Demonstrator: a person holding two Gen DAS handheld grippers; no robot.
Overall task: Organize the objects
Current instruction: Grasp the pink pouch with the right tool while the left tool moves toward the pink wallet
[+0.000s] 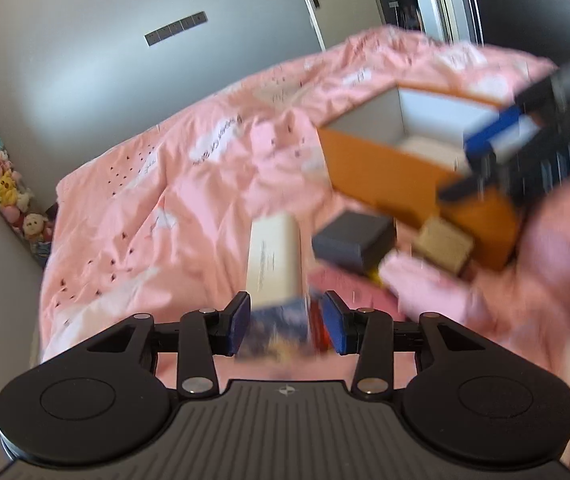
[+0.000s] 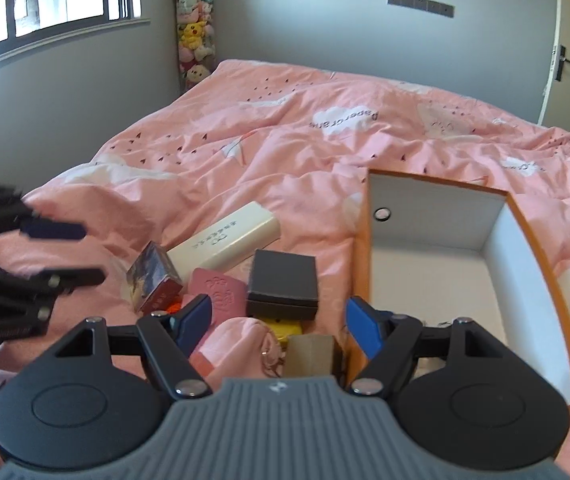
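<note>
Nearest in the left wrist view, the left gripper (image 1: 287, 326) is hanging over the pink bed cover (image 1: 165, 184) with its jaws partly parted; a small printed box (image 1: 275, 334) is showing between the blue pads, but blur keeps me from telling whether they are pressing on it. Just beyond it a long cream box (image 1: 273, 254) is lying on the bed cover, with a dark grey box (image 1: 351, 240) beside it and a tan box (image 1: 445, 246) sitting just in front of the orange storage box (image 1: 381, 172), which is standing open with white walls inside. The right gripper (image 1: 497, 148) is showing blurred over that box's right side. In the right wrist view, the right gripper (image 2: 277, 322) is hovering with jaws spread wide and nothing between them, above a pink pouch (image 2: 237, 340), a yellow item (image 2: 281, 328) and the tan box (image 2: 311, 354). The orange storage box (image 2: 541, 256) is lying open just to the right, its floor bare as far as it shows. The dark grey box (image 2: 283, 280), cream box (image 2: 225, 242) and printed box (image 2: 153, 276) are clustering left of it, with the left gripper (image 2: 73, 254) reaching in from the left edge, its jaws apart.
</note>
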